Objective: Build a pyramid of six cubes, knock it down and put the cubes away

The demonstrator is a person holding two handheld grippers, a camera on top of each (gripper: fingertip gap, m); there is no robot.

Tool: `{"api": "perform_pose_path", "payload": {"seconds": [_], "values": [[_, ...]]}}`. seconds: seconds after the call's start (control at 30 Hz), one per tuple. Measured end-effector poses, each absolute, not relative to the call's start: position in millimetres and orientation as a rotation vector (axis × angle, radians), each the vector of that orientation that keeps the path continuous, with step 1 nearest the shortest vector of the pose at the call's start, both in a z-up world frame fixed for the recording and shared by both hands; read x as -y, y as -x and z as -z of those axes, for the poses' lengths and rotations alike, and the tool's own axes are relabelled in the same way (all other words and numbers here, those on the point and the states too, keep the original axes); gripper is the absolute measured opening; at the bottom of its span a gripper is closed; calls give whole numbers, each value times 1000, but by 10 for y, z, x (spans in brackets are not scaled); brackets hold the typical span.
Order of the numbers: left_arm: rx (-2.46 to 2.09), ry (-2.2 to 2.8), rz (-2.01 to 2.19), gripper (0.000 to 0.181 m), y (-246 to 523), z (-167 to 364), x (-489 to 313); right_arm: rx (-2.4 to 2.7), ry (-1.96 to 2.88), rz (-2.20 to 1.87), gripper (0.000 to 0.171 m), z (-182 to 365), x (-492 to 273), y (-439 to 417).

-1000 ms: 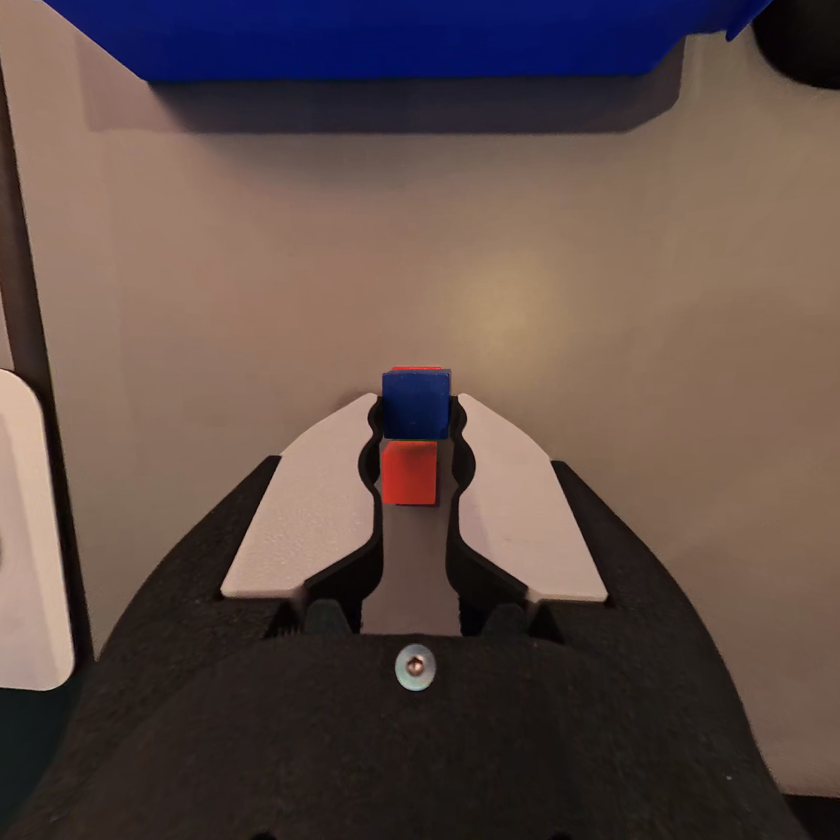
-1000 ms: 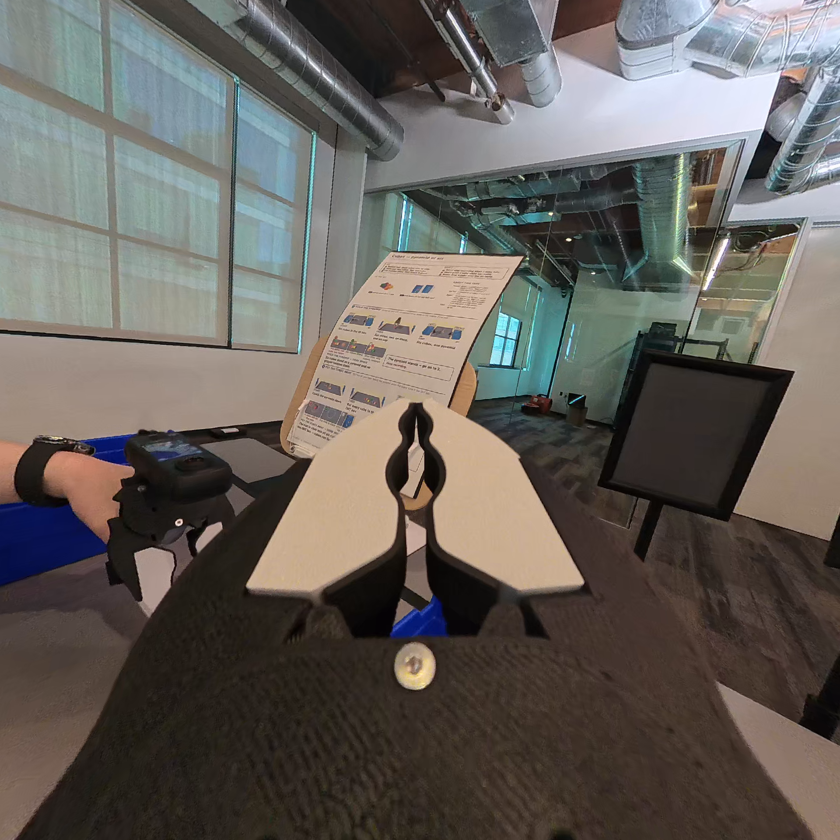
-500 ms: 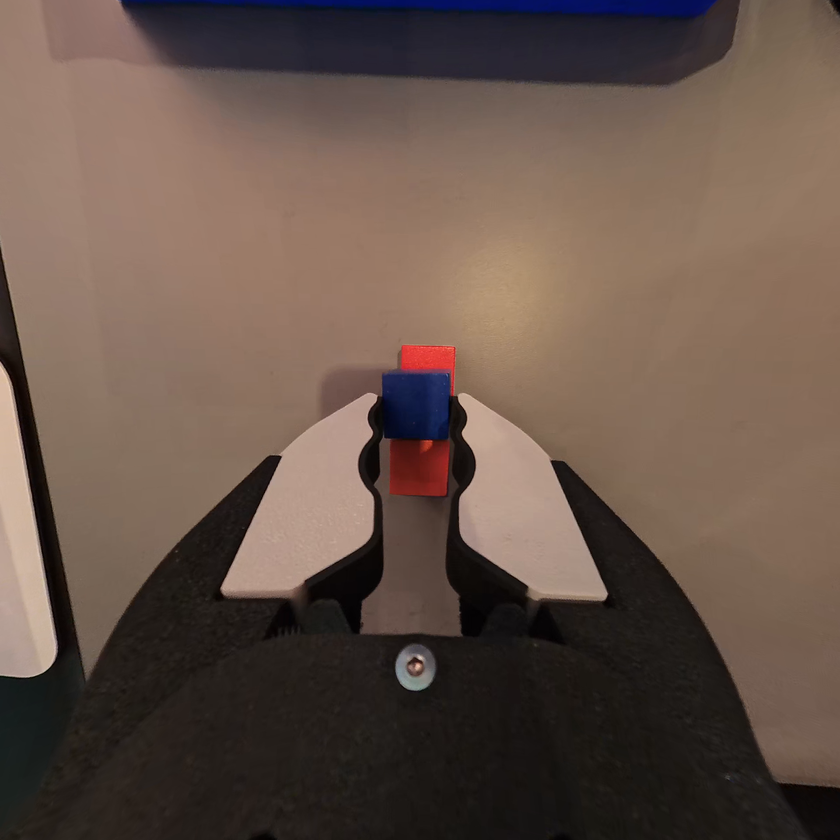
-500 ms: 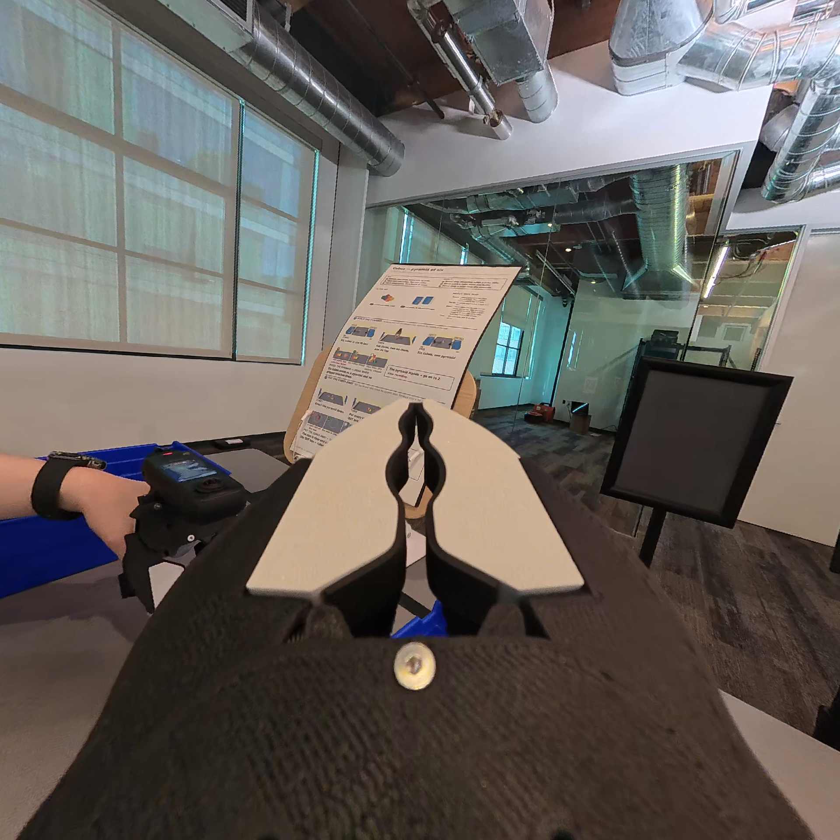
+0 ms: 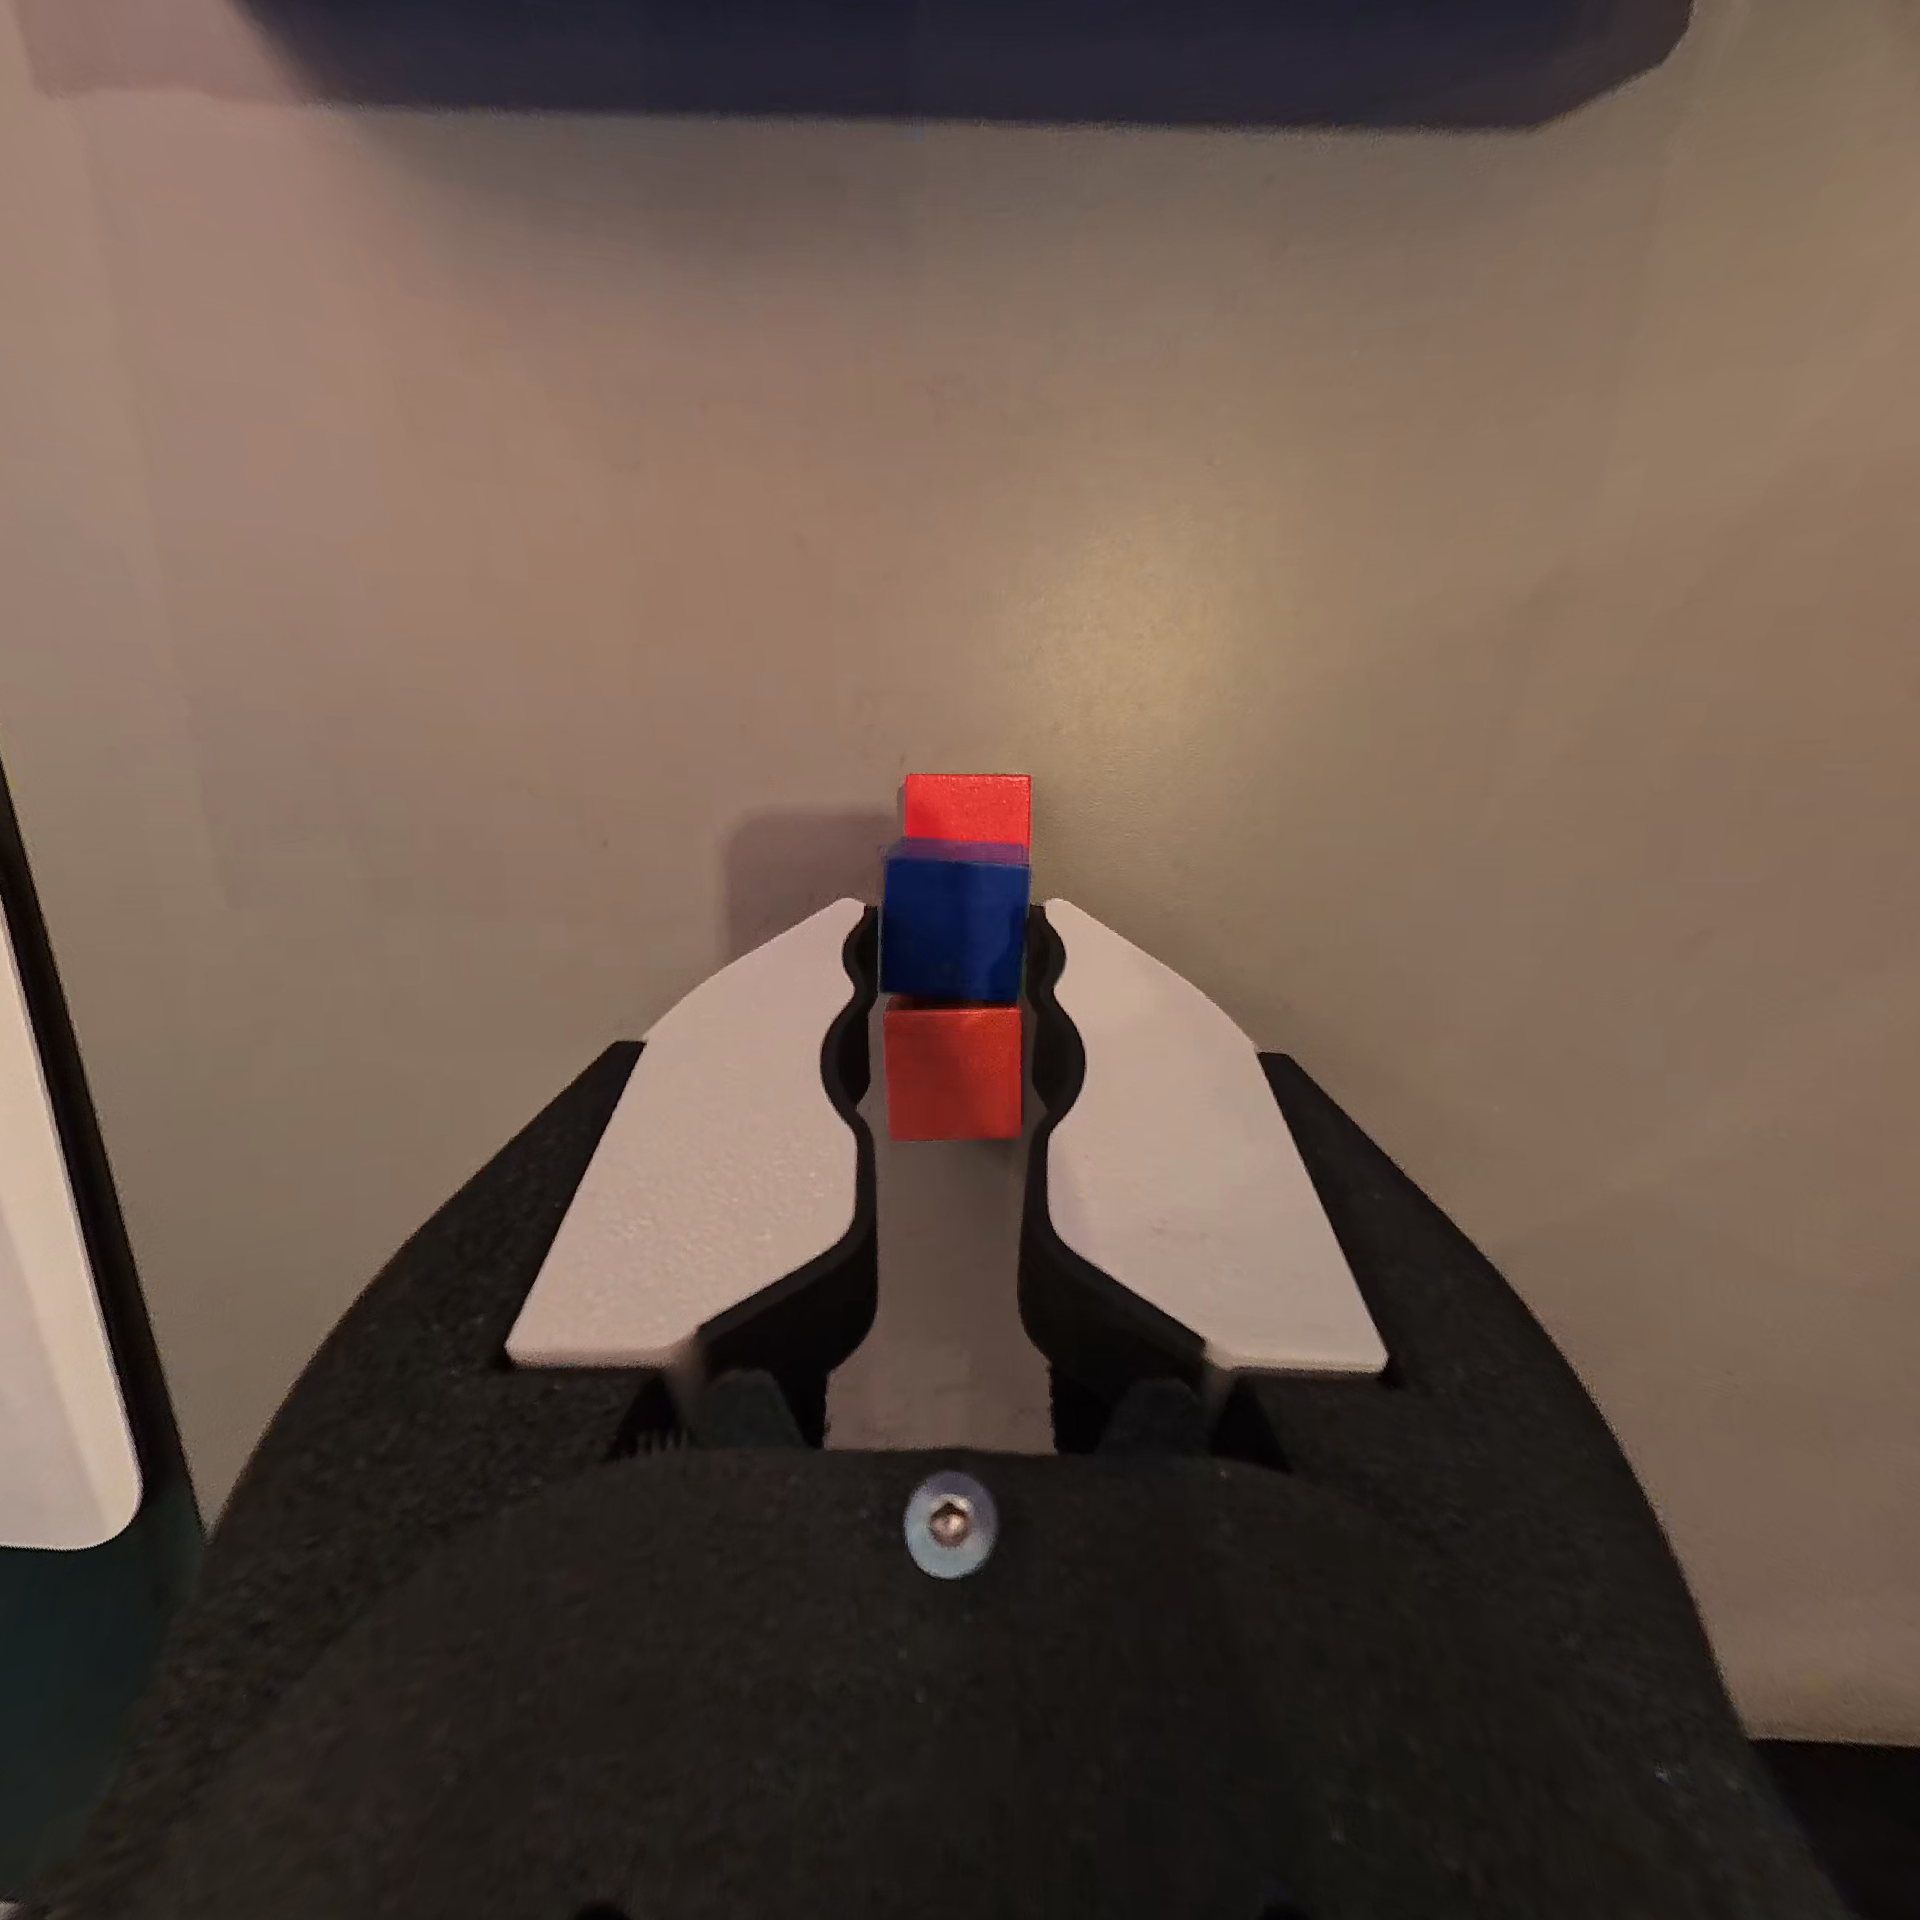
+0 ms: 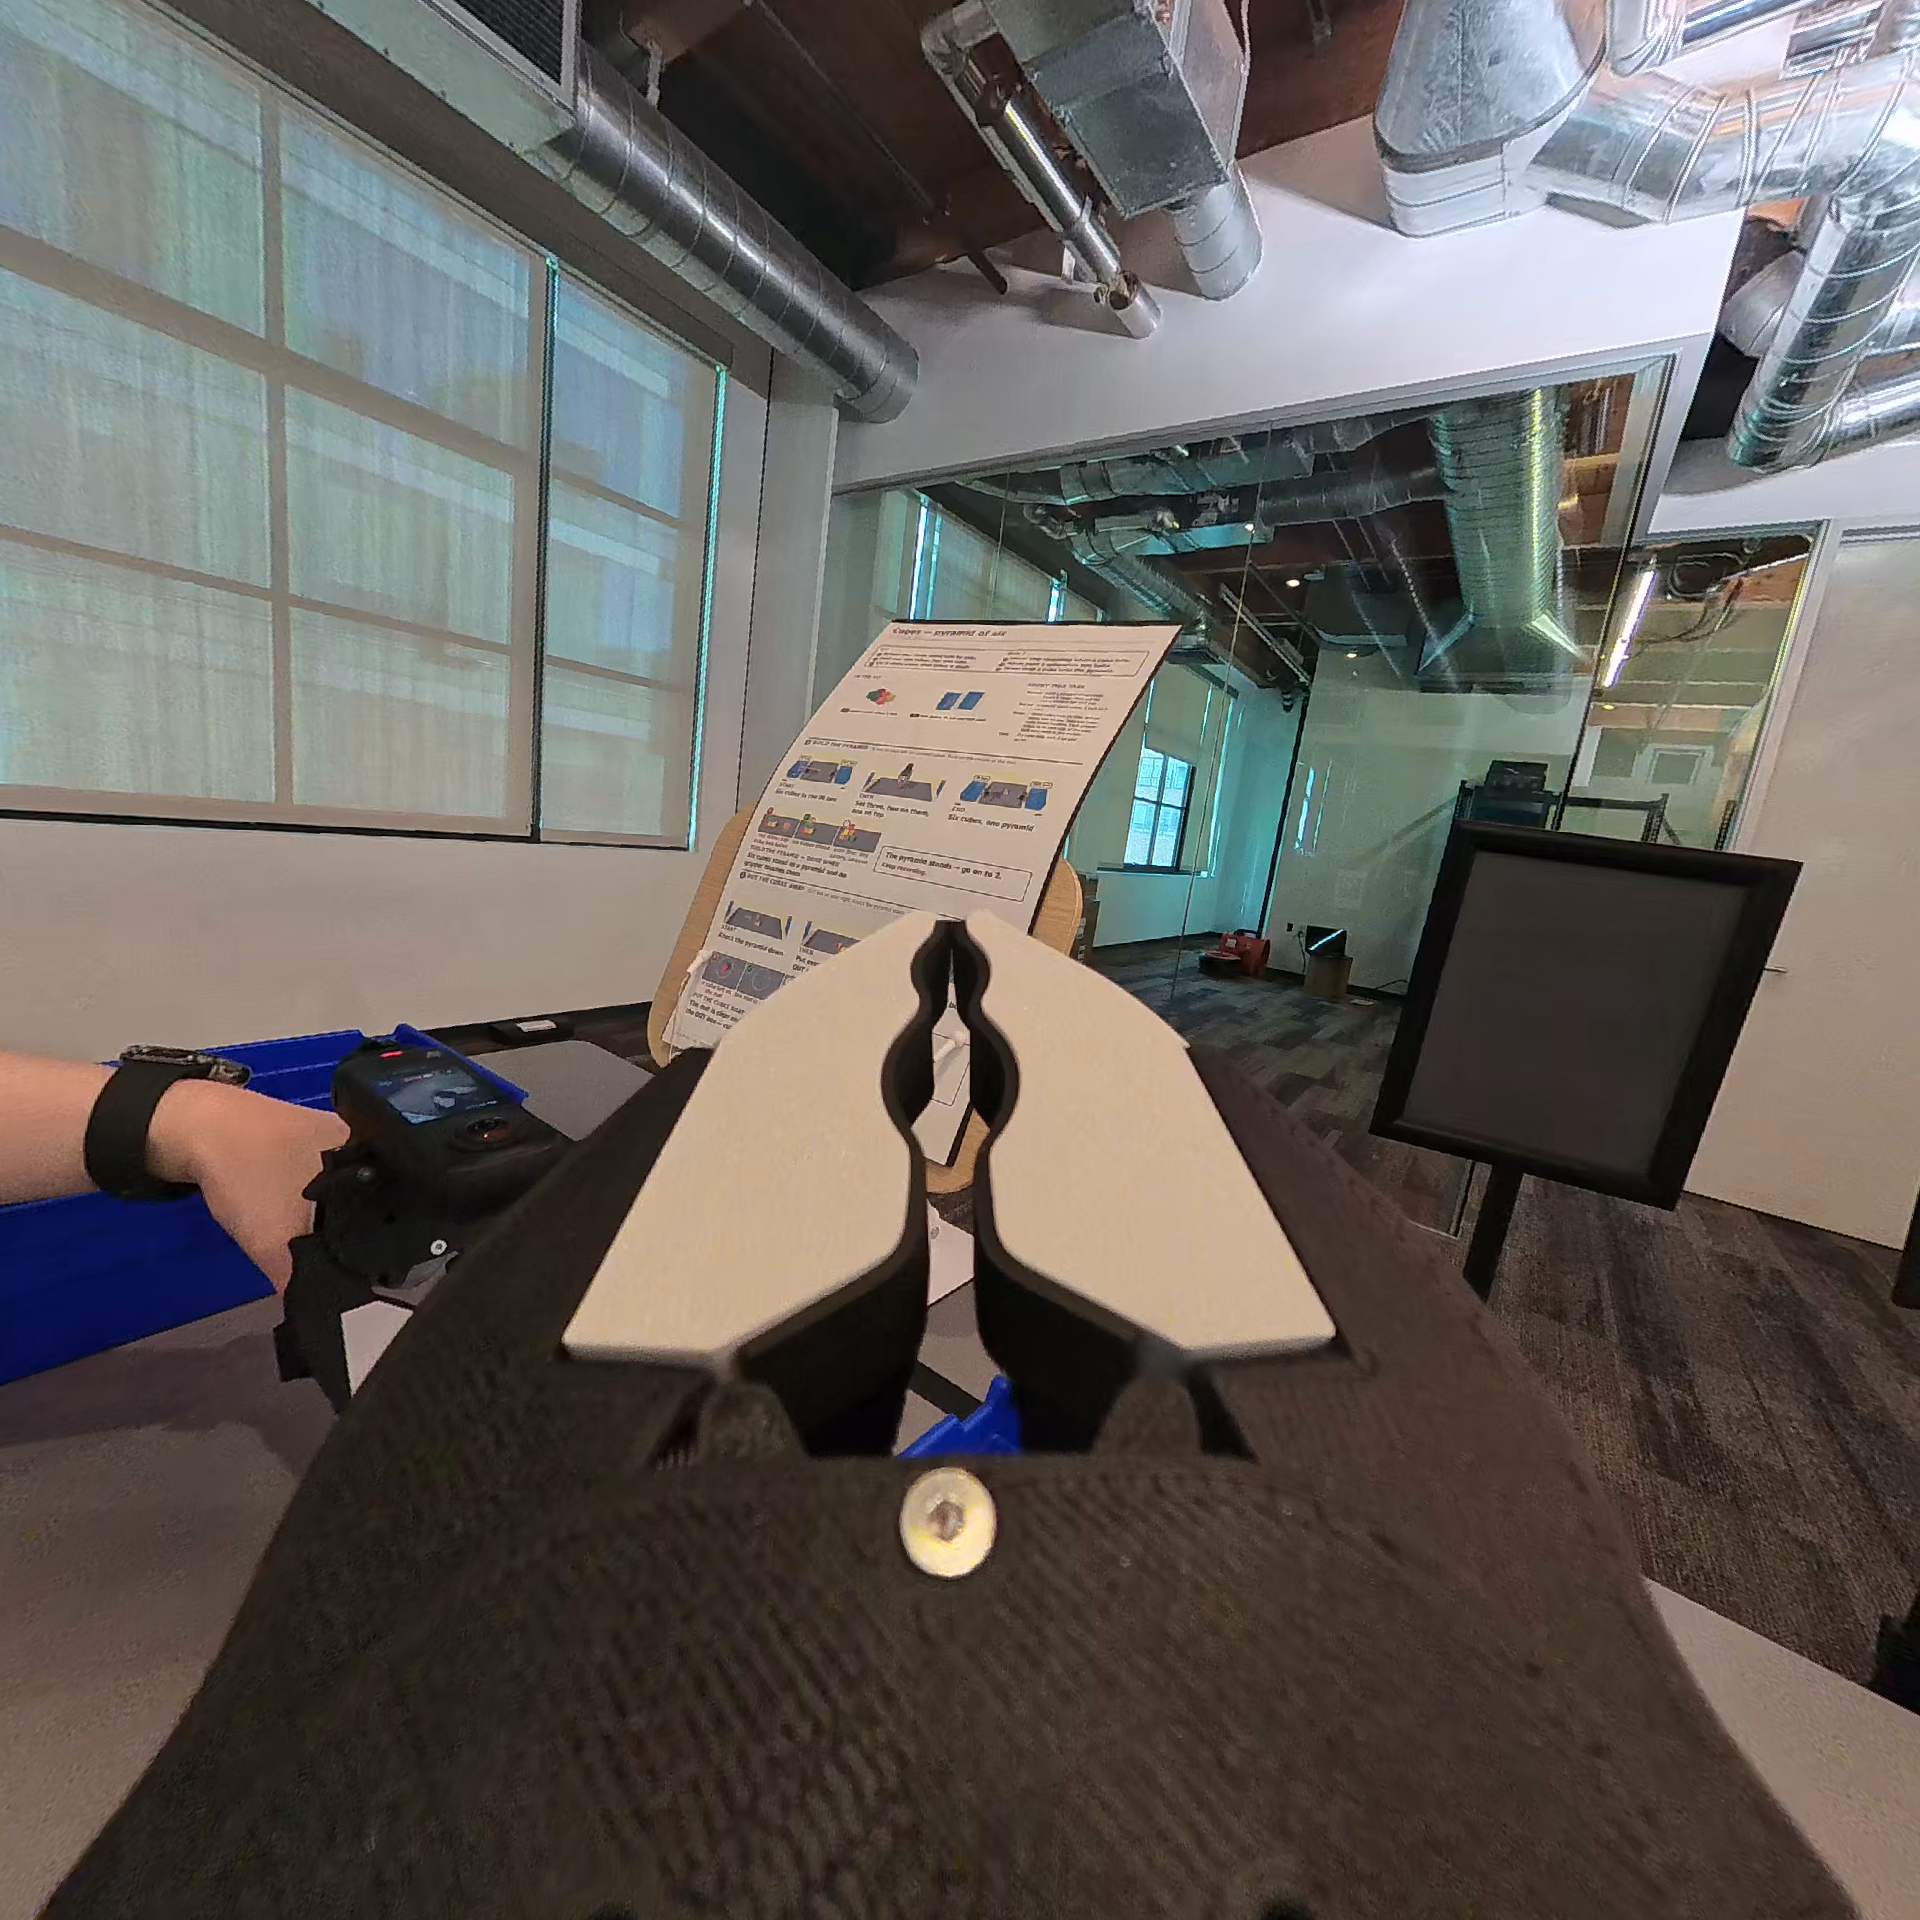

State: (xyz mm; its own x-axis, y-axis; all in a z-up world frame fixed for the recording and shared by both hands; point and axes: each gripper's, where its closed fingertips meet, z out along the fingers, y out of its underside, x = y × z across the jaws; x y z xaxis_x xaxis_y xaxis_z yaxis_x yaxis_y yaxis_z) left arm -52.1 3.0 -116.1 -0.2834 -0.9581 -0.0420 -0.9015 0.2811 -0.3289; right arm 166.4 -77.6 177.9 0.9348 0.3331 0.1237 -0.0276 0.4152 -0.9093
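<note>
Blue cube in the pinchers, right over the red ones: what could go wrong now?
1. The blue cube hangs in the left gripper, between the near red cube and the far red cube. Set down off-centre, it may tip off.
2. The fingers flank the near red cube, so opening or lifting could nudge it.
3. The right gripper points at the room, too far to steady anything.

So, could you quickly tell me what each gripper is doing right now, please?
Left gripper: shut on the blue cube.
Right gripper: shut, holding nothing.
</note>
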Motion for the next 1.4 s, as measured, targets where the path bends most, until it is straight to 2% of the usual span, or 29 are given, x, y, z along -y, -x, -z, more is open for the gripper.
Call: {"api": "perform_pose_path", "payload": {"seconds": [0.13, 0.2, 0.33, 0.57, 0.83, 0.97, 1.13, 1.23, 1.4], "values": [[-2316, 1722, 374, 27, 515, 1148, -19, 303, 1122, -232, 1, -1781, 781, -1677], [-2299, 1724, 380, 36, 496, 1138, -28, 301, 1123, -233, 1, -1777, 778, -1681], [-2295, 1725, 437, 41, 495, 1070, 8, 300, 1127, -232, 1, -1766, 770, -1691], [-2212, 1780, 439, 41, 720, 856, -211, 317, 1131, -226, 1, -1780, 783, -1657], [-2180, 1810, 468, 39, 1028, 958, -229, 384, 1182, -241, 1, -1710, 700, -1496], [-2167, 1775, 485, 39, 1036, 991, -181, 549, 1294, -329, 4, -1515, 619, -1160], [-2134, 1746, 496, 42, 1025, 1024, -143, 825, 1499, -402, 12, -1021, 499, -651], [-2131, 1755, 492, 42, 1058, 1041, -147, 865, 1546, -338, 15, -890, 382, -539], [-2045, 1777, 486, 42, 1064, 1030, -211, 936, 1583, -509, 23, -744, 372, -169]]}}
